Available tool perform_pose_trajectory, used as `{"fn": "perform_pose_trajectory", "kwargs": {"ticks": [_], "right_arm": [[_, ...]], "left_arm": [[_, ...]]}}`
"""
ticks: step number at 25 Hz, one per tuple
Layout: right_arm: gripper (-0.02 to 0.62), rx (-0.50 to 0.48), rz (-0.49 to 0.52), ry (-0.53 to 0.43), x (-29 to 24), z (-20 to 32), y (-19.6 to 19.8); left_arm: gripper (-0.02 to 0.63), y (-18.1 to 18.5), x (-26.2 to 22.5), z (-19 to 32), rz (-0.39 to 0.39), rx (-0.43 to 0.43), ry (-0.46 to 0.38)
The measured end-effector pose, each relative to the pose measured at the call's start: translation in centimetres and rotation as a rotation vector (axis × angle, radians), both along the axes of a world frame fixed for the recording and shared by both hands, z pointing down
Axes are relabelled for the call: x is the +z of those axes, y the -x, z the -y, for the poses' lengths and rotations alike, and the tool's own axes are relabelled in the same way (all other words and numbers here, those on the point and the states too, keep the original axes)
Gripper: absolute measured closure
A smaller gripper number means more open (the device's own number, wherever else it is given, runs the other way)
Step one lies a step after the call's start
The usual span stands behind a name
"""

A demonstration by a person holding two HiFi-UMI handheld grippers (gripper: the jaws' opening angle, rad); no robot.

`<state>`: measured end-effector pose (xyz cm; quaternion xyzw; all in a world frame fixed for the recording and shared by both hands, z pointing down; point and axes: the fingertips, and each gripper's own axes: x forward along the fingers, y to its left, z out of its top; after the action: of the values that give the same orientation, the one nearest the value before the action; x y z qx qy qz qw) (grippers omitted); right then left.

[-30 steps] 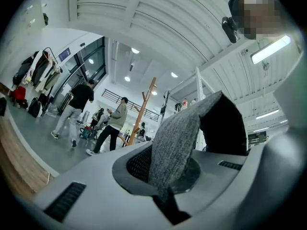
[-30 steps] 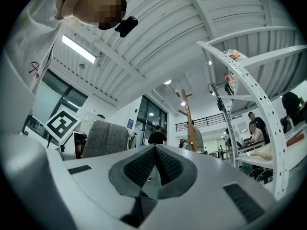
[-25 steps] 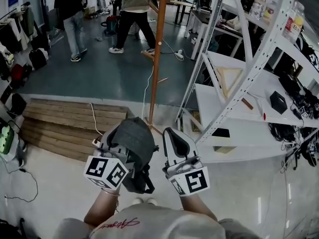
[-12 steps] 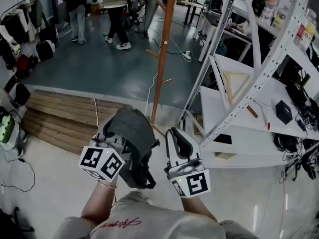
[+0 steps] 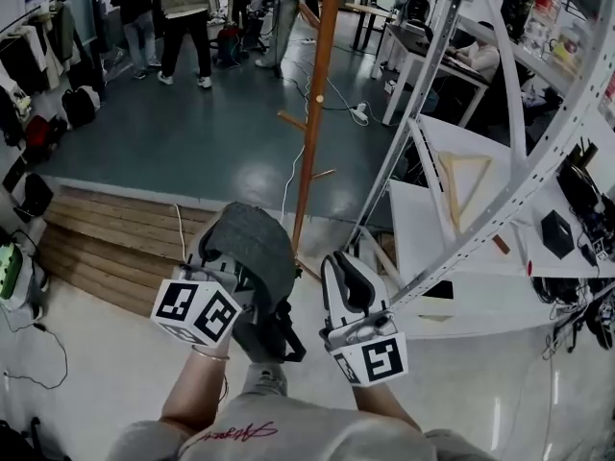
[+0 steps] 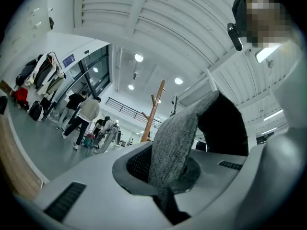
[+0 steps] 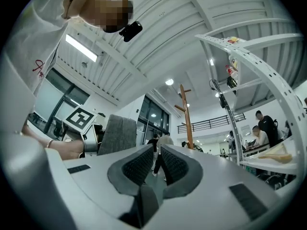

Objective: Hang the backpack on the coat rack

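Open floor (image 5: 192, 133) ahead and left of coat rack (image 5: 312, 113). White shelving (image 5: 452, 171) crowds its right side; wooden step (image 5: 106, 233) edge lies at left. Rack top cut off in head view.

Left claw (image 6: 168, 169): tips hidden in head view behind backpack (image 5: 252, 253). Clamped on its grey strap (image 6: 175, 138); bag hangs near the rack's foot.

Right claw (image 7: 151, 164): pads nearly together, nothing between.

Open workshop hall, artificially lit.
Left of white shelving rack (image 5: 418, 224): dark glossy floor (image 5: 192, 133), wooden plank step (image 5: 106, 243), bags (image 5: 38, 123) along far wall. Beyond rack: white desk (image 5: 432, 51), people standing (image 5: 183, 17). Round ceiling lights (image 6: 138, 58) on overhead.
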<state>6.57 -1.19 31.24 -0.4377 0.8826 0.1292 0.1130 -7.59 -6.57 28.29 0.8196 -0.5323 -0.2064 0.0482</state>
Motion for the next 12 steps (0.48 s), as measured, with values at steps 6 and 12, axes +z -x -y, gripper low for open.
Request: {"fn": "perform_pose_trajectory", "kwargs": {"ticks": [6,12], "right_arm": [[0.479,-0.024,0.006,-0.027,-0.8,7.3,2.1],[0.419,-0.067,-0.004,0.001,-0.1,13.9,5.2]], "left_arm": [[0.584,0.8,1.2,7.7,0.011,0.009,0.019],[0.584,1.6,2.3,15.7,0.034,0.019,0.016]]}}
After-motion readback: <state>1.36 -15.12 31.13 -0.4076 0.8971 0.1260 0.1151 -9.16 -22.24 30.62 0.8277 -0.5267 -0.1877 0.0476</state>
